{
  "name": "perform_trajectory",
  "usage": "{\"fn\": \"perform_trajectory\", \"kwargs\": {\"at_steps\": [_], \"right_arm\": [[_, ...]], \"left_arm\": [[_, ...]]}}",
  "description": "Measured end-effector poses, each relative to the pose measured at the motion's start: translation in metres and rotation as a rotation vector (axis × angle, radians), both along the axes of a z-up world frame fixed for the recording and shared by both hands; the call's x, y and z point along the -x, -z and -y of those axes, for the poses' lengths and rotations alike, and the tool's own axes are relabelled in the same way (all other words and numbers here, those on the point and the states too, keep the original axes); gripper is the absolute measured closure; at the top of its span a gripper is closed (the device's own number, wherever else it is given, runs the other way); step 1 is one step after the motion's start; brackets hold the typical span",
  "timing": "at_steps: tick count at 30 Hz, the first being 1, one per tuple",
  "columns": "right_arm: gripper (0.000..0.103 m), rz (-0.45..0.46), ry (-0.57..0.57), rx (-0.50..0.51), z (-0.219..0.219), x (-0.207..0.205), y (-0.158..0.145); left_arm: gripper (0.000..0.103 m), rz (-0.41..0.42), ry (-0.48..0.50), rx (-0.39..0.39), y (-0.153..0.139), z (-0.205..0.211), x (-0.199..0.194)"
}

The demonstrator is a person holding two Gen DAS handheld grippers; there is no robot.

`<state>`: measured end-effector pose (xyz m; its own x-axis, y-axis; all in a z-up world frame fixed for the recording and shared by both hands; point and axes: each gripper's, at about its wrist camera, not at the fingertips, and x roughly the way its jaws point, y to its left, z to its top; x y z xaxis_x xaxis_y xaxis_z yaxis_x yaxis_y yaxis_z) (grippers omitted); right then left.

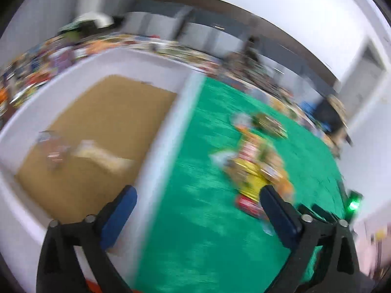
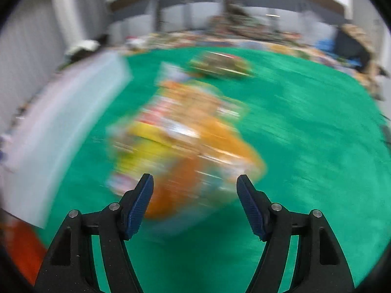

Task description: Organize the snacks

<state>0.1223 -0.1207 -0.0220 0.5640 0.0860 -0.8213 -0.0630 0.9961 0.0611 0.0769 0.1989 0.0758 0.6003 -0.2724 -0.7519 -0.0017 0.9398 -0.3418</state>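
Hovering with both grippers, left (image 1: 198, 210) and right (image 2: 194, 201), spread wide and empty; snacks (image 2: 185, 136) lying heaped on green cloth (image 2: 305, 134) beside box (image 1: 97, 131). Slowing, singling out one packet.

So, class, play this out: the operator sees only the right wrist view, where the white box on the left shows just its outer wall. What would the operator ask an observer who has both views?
Operator: What is inside the white box?
Observer: The white box has a brown floor, visible only in the left wrist view.
Operator: Anything in it yet?
Observer: Two packets, both too blurred to identify: a darker packet and a pale packet beside it.
Operator: And the left gripper?
Observer: The left gripper is open with nothing between its fingers. It is over the box's wall and the green cloth.
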Motion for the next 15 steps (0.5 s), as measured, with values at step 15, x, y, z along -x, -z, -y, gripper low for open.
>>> {"fn": "perform_trajectory", "kwargs": {"at_steps": [15], "right_arm": [[0.024, 0.008, 0.210, 0.049, 0.105, 0.025, 0.027]], "left_arm": [[0.002, -0.125, 0.105, -0.219, 0.126, 0.106, -0.052]]}}
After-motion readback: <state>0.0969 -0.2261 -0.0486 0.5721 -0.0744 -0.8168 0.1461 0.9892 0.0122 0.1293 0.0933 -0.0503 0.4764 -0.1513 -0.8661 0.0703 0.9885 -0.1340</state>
